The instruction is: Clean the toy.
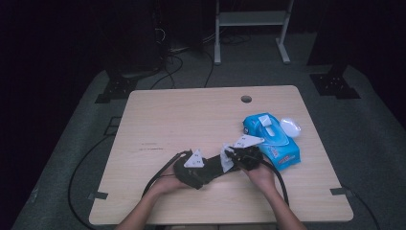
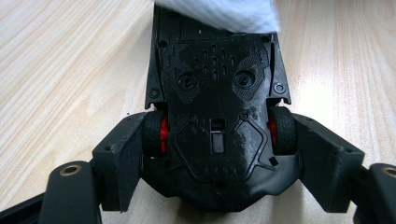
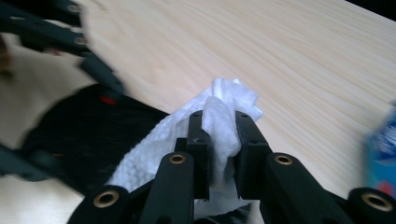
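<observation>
Toy car [image 2: 217,135], black with red wheel hubs, underside up, clamped by its wheels in the left gripper [image 2: 219,154] near the table's [image 1: 191,115] front edge. White wipe [image 3: 219,121] pinched in the right gripper [image 3: 219,135], resting on the car. Blue wipes pack [image 1: 273,139] beside the right hand.

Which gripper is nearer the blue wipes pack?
Right. The right gripper, shut on a wipe, sits just beside the pack; the left gripper, gripping the toy car, is farther off.
</observation>
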`<state>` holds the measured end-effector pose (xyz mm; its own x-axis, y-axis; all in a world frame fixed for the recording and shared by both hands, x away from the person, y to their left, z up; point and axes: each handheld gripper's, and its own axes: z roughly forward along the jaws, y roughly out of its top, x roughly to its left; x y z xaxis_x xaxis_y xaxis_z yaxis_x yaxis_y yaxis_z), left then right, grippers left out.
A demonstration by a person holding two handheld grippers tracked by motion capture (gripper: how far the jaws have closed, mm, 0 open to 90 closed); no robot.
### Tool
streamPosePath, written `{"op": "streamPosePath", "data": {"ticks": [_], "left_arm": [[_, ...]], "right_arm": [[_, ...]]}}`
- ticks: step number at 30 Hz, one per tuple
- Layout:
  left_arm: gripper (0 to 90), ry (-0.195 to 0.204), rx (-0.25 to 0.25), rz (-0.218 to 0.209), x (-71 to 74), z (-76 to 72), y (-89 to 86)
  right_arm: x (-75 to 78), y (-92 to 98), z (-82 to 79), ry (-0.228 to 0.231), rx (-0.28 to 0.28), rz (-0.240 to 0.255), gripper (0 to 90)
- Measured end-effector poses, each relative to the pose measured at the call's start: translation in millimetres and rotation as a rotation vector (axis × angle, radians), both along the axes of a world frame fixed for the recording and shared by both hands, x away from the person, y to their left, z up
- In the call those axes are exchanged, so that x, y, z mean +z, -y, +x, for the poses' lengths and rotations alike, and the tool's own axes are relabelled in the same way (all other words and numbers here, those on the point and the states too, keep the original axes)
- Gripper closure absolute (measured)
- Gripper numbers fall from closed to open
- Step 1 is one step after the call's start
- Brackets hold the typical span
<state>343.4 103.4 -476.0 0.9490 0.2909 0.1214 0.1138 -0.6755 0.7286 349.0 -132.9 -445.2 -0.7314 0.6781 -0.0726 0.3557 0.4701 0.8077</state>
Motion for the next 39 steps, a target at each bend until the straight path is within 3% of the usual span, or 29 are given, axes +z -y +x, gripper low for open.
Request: {"op": "streamPosePath", "data": {"ticks": [1, 2, 4, 11, 13, 18, 20, 21, 23, 24, 26, 27, 28, 30, 31, 34, 36, 39], "left_arm": [[23.8, -0.001, 0.000, 0.002, -0.1, 0.0, -0.1], [23.8, -0.004, 0.000, -0.003, -0.2, -0.1, -1.1], [23.8, -0.001, -0.004, 0.000, -0.1, -0.5, -1.7], [23.8, -0.003, -0.004, -0.012, 0.9, -0.6, -2.0], [23.8, -0.005, -0.003, -0.010, 0.3, -0.6, -2.0], [23.8, 0.002, -0.003, -0.002, 0.1, -1.4, -1.9], [23.8, 0.003, 0.000, -0.010, -0.1, -1.8, -2.2], [23.8, 0.003, 0.000, -0.011, 0.0, -1.8, -2.2], [23.8, 0.001, -0.002, -0.012, 0.3, -1.5, -2.0], [23.8, 0.003, -0.005, -0.010, 0.6, -1.2, -2.0], [23.8, 0.000, -0.005, -0.009, 1.0, -0.7, -2.0], [23.8, -0.003, -0.003, -0.011, 0.6, -0.7, -2.0], [23.8, -0.007, -0.002, -0.010, 0.2, -0.5, -2.2], [23.8, -0.003, 0.003, 0.001, -0.6, -0.8, -2.8], [23.8, 0.001, 0.003, 0.002, -0.5, -1.0, -3.0], [23.8, -0.001, 0.004, -0.017, 1.4, -0.8, -2.8], [23.8, 0.000, 0.006, -0.025, 1.7, -0.9, -2.7], [23.8, -0.004, 0.002, -0.010, 0.6, -0.3, -3.3]], "right_arm": [[0.0, 0.0, 0.0, 0.000, 0.000, 0.000, 78.1], [-1.5, -7.8, -4.3, 0.023, 0.025, -0.038, 78.0], [-1.1, -8.3, -4.9, 0.023, 0.025, -0.043, 78.0], [-2.7, 10.8, -5.9, 0.004, -0.030, 0.001, 78.0], [-3.7, 1.7, -7.6, -0.003, 0.002, 0.017, 78.0], [-5.5, -14.7, -12.2, 0.022, 0.067, -0.015, 77.8], [-5.1, -10.3, -11.1, 0.023, 0.054, -0.012, 77.8], [-3.8, 2.7, -7.6, 0.034, -0.006, -0.012, 78.0], [-3.4, 8.6, -6.2, 0.020, -0.033, 0.006, 78.0], [-4.5, 13.1, -4.8, -0.002, -0.038, 0.039, 78.0], [-5.1, 10.3, -5.7, -0.004, -0.031, 0.038, 78.0], [-5.9, 1.1, -7.1, -0.012, 0.010, 0.040, 77.9], [-5.9, 1.1, -7.1, -0.012, 0.010, 0.040, 77.9], [-4.7, -5.3, -6.5, 0.012, 0.037, 0.010, 77.8], [-3.5, -4.9, -5.4, 0.001, 0.038, 0.014, 77.7], [-2.9, 6.0, -2.1, -0.005, -0.011, 0.009, 77.8], [-4.5, 17.0, 1.2, -0.040, -0.048, 0.046, 77.7], [-3.9, 11.8, -0.2, -0.027, -0.039, 0.040, 77.7]]}}
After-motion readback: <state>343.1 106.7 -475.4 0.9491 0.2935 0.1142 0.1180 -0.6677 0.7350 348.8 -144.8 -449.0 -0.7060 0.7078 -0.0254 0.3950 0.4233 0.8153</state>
